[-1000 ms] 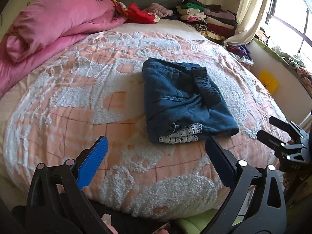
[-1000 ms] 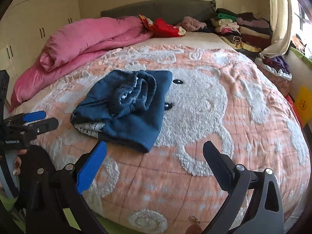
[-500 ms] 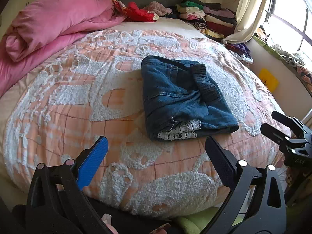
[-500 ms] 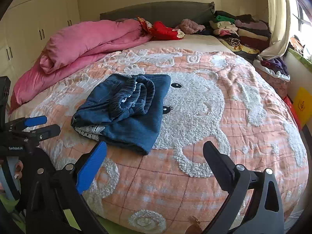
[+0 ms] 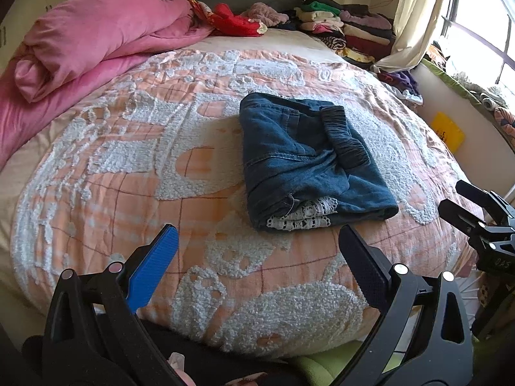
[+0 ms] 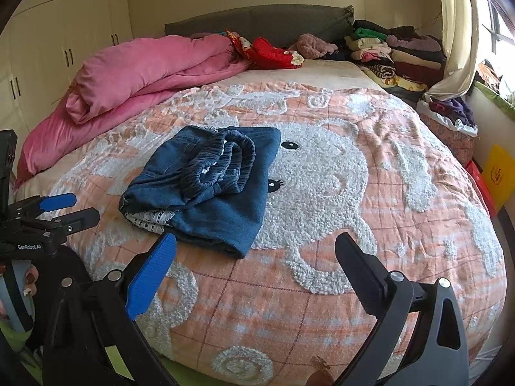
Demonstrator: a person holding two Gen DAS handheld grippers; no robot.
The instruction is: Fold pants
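Folded denim pants [image 5: 309, 167], lace trim exposed at the near edge, are seen lying on the peach bedspread [image 5: 128, 193] toward 12 o'clock of both grippers. Left gripper [image 5: 257, 267] and right gripper [image 6: 254, 263] are held off the near bed edge, fingers spread apart, nothing gripped. A pink duvet [image 6: 145, 70] is noted at 10 o'clock.

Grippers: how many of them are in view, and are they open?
2. The left gripper and the right gripper are both open and empty, at the bed's near edge, short of the pants.
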